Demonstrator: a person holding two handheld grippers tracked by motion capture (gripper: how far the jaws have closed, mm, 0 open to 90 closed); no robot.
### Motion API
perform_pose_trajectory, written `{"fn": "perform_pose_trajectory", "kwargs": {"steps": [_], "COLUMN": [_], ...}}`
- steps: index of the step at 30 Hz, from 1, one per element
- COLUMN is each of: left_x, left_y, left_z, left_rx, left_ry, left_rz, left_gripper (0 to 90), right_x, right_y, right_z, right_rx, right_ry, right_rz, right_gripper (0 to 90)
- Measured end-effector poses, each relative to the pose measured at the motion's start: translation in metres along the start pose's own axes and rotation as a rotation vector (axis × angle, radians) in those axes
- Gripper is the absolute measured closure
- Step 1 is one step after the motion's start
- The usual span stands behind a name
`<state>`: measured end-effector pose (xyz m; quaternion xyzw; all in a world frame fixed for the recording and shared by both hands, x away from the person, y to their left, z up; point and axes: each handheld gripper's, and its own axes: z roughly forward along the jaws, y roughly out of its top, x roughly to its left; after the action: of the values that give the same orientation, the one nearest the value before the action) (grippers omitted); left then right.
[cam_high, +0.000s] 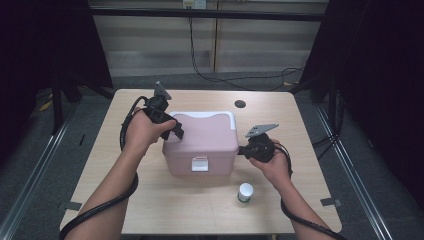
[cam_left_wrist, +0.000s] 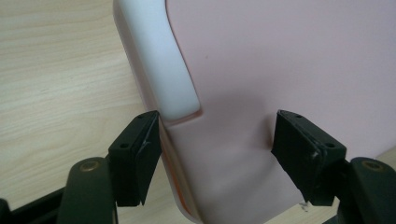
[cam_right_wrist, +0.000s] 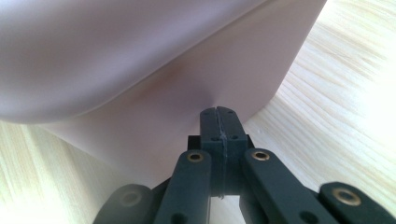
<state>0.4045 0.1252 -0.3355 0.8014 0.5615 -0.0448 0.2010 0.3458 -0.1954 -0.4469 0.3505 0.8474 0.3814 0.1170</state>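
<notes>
A pink box (cam_high: 202, 137) with a closed lid stands mid-table, a white latch (cam_high: 199, 163) on its front. My left gripper (cam_high: 176, 131) sits over the lid's left edge. In the left gripper view it (cam_left_wrist: 219, 149) is open, one jaw outside the box by the white handle (cam_left_wrist: 173, 70), the other over the pink lid (cam_left_wrist: 280, 56). My right gripper (cam_high: 241, 150) is at the box's right side. In the right gripper view it (cam_right_wrist: 219, 116) is shut with nothing between its jaws, its tips against the pink wall (cam_right_wrist: 154, 121) just below the lid's overhang.
A small bottle with a white cap (cam_high: 245, 192) stands on the wooden table (cam_high: 150, 200) in front of the box's right corner, near my right wrist. A dark round hole (cam_high: 240, 104) lies in the table behind the box. Cables trail from both grippers.
</notes>
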Motion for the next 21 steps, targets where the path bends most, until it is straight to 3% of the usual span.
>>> {"fn": "perform_pose_trajectory", "kwargs": {"steps": [15,21], "left_x": [0.0076,0.0084], "left_y": [-0.004,-0.0038], "left_z": [-0.0025,-0.0077], "left_rx": [-0.002,-0.015], "left_ry": [-0.028,-0.014], "left_rz": [-0.006,0.037], "left_gripper": [33.1,39.9], "right_x": [0.0005,0.0011], "right_y": [0.0024,0.0037], "right_z": [0.0031,-0.0012], "right_rx": [-0.005,-0.002], "right_ry": [0.021,0.033], "right_rz": [0.008,0.012], "right_gripper": [90.0,90.0]}}
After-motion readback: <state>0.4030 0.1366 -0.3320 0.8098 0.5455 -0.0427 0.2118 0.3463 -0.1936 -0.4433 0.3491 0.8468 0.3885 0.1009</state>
